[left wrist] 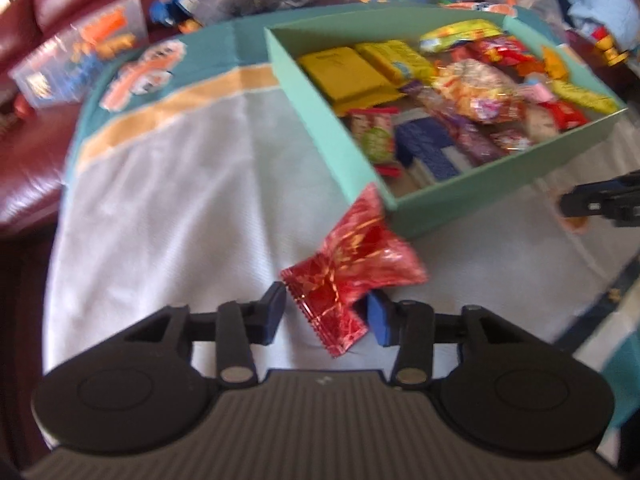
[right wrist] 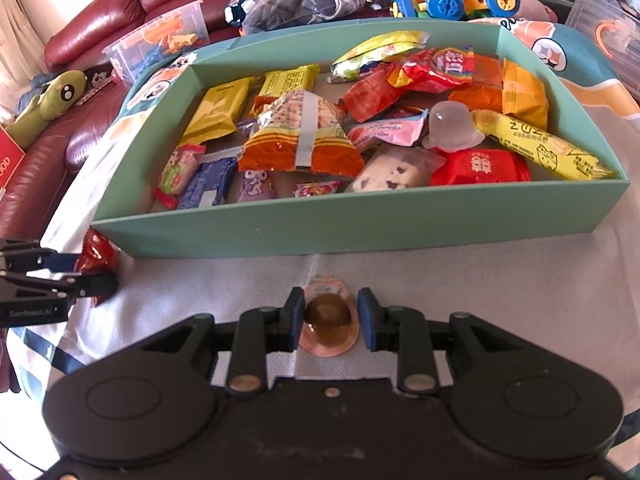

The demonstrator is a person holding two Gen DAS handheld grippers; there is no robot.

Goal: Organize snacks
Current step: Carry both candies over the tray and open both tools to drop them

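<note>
The left tool (left wrist: 326, 312) stands open around the red packet (left wrist: 352, 268), whose long axis points ahead-right toward the box (left wrist: 320, 120). The right tool (right wrist: 330, 318) stands open astride the jelly cup (right wrist: 329, 320), the box straight ahead.

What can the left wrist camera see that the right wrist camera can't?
Only the left wrist view shows the whole red wrapped snack, lying between the left gripper fingers, which look open around it.

Only the right wrist view shows the brown jelly cup on the cloth between the open right gripper fingers, plus the green plush toy on the sofa.

Both show the teal box full of snacks and the white cloth.
</note>
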